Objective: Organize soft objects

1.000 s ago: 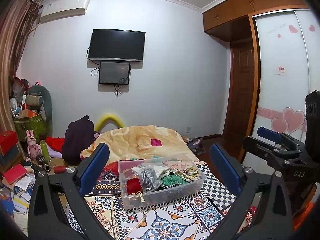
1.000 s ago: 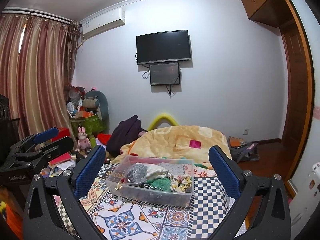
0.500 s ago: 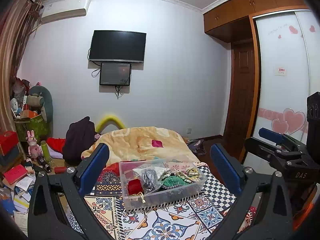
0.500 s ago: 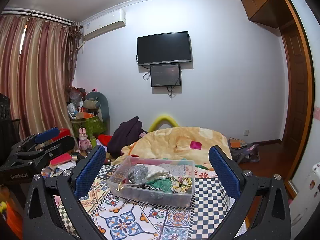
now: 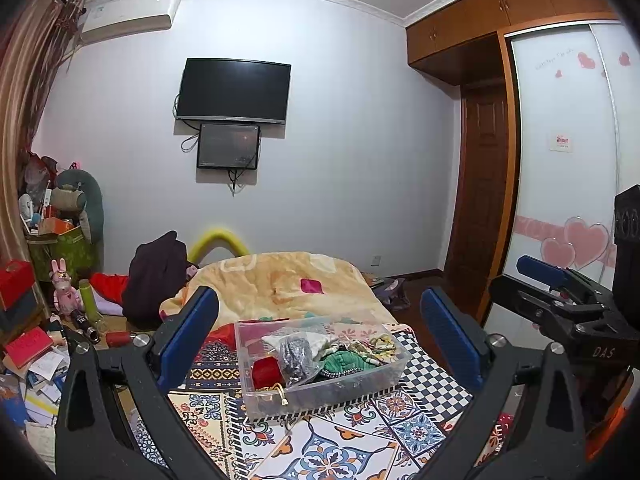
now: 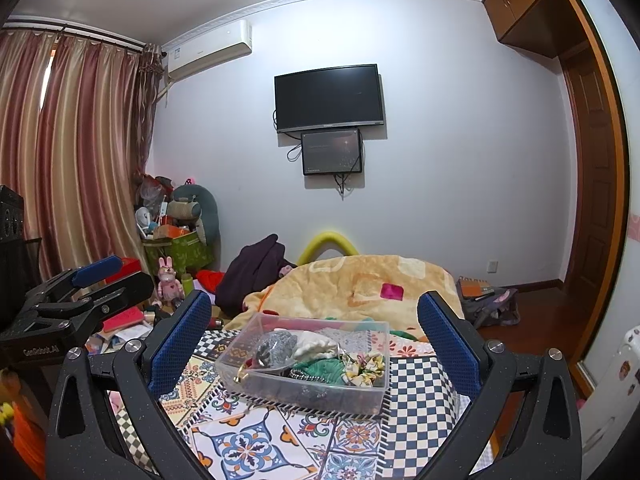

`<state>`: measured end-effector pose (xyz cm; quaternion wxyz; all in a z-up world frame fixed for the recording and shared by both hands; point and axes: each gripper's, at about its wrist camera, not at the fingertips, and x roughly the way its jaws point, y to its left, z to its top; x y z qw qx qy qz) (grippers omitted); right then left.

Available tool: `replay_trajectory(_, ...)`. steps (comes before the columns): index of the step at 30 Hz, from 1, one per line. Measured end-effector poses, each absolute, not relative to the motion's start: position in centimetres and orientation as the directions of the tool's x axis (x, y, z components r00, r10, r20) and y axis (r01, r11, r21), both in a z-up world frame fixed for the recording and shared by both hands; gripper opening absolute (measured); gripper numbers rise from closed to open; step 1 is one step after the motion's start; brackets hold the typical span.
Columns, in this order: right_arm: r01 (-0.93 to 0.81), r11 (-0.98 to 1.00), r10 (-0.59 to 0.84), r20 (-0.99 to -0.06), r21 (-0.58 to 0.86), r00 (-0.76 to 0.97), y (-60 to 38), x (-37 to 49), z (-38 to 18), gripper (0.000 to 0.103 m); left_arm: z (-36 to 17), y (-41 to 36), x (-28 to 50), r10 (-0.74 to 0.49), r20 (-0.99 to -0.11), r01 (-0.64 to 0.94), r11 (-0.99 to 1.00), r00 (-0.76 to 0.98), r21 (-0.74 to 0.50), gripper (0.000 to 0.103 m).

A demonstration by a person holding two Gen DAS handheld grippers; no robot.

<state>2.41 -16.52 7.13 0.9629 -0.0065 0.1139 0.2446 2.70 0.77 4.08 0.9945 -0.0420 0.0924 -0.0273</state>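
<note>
A clear plastic bin [image 5: 384, 386] stands on the patterned tablecloth [image 5: 320, 448]; it also shows in the right wrist view [image 6: 240, 354]. It holds soft items: a red pouch [image 5: 266, 372], a grey mesh bag [image 5: 298, 354], a white cloth [image 6: 316, 346], a green knit piece [image 6: 324, 370] and a floral scrunchie [image 6: 366, 366]. My left gripper [image 5: 320, 334] is open and empty, held above and before the bin. My right gripper [image 6: 314, 338] is open and empty, likewise short of the bin. Each gripper shows at the edge of the other's view.
A bed with a yellow blanket [image 5: 280, 284] lies behind the table. A dark garment [image 5: 156, 276] is heaped at its left. Boxes, toys and papers clutter the floor at left [image 5: 36, 344]. A wardrobe and wooden door [image 5: 484, 200] stand at right.
Both views have tilted slightly downward and drifted a little; the bin sits marginally lower in frame. Both grippers stay open and empty.
</note>
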Motion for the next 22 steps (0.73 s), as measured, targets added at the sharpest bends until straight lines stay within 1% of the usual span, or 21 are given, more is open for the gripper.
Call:
replay_trajectory(15,-0.475,0.879,0.470,-0.225,0.035,0.853,-16.43,2.21,7.18,0.103,4.25,0.84,2.82,-0.086,-0.183,0.066,0.992,0.979,-0.109,0.103)
replay_trajectory(22,-0.475,0.879,0.471,-0.225,0.036,0.853,-16.41,2.17,7.18,0.103,4.42,0.43,2.62,-0.085,-0.177,0.070,0.993,0.981,-0.090,0.103)
